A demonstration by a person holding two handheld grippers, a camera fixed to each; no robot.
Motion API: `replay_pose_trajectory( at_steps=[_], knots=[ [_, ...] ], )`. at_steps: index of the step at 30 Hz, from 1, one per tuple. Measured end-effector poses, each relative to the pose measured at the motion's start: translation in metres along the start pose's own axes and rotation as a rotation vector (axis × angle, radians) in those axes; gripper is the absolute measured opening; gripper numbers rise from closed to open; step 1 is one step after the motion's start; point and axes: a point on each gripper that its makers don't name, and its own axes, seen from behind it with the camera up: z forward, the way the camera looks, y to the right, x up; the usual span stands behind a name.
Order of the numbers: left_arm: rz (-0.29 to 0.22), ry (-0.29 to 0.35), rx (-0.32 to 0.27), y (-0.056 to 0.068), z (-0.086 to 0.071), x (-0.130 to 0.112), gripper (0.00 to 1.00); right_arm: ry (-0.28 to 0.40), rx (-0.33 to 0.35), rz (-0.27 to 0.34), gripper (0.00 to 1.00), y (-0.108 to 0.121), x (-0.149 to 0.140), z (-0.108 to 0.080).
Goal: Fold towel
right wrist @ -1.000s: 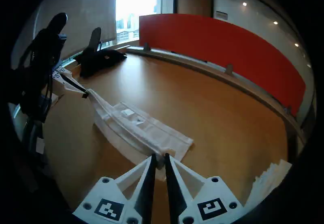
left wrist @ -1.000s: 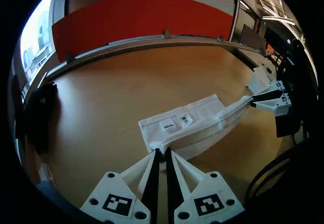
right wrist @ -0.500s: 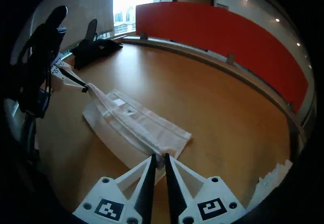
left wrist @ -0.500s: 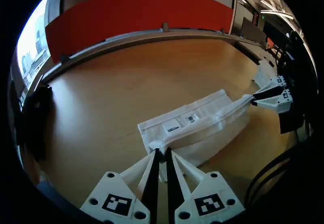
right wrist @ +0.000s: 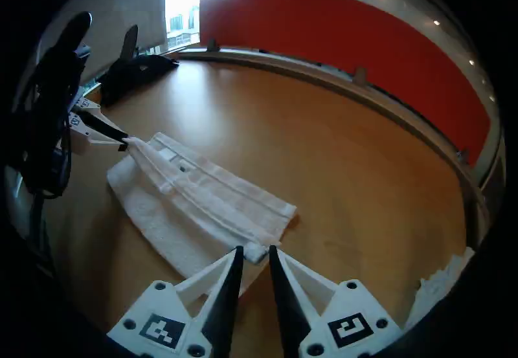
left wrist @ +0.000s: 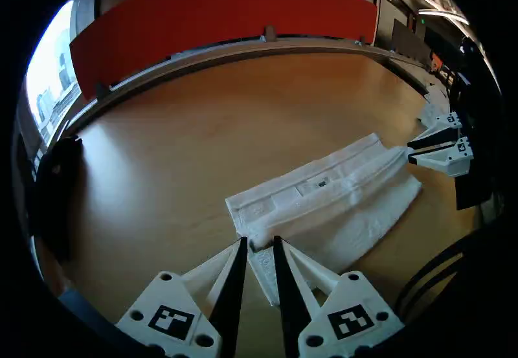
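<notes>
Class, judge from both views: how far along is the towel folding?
Done: the towel lies on the table doubled lengthwise, layers stacked. In hand: the left gripper and right gripper sit at opposite ends, fingers parted at the folded edge. Left, probably: folding it crosswise into a shorter stack.

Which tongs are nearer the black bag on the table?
Left. The left tongs sit at the towel end closest to the black bag; the right tongs are at the opposite end, farther away.

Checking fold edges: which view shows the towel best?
Right gripper view: the towel lies almost whole, layer edges distinct. Left gripper view shows it too, but the left claw straddles and hides part of its near end.
</notes>
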Motion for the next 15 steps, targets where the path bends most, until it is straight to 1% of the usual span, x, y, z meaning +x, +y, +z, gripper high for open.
replay_pose_trajectory(
  at_steps=[2,4,5,6,11,13,15],
  knots=[
    [-0.002,-0.001,0.004,-0.002,0.002,0.0,0.38,-0.002,-0.009,-0.002,0.43,0.002,0.0,0.002],
    [-0.004,-0.003,0.009,-0.004,0.004,0.0,0.45,-0.005,-0.02,-0.002,0.56,0.006,0.0,0.004],
    [-0.004,-0.003,0.012,-0.006,0.005,0.0,0.48,-0.006,-0.025,0.0,0.6,0.007,0.0,0.005],
    [-0.004,-0.003,0.016,-0.007,0.005,0.0,0.48,-0.007,-0.031,0.001,0.64,0.009,0.0,0.006],
    [0.014,-0.011,0.037,-0.015,0.01,-0.001,0.48,-0.011,-0.051,0.008,0.73,0.017,0.0,0.011],
    [0.023,-0.013,0.044,-0.018,0.011,0.0,0.51,-0.011,-0.057,0.008,0.74,0.02,0.001,0.013],
    [0.03,-0.015,0.05,-0.021,0.013,0.001,0.59,-0.009,-0.064,0.007,0.75,0.023,0.003,0.014]
  ],
)
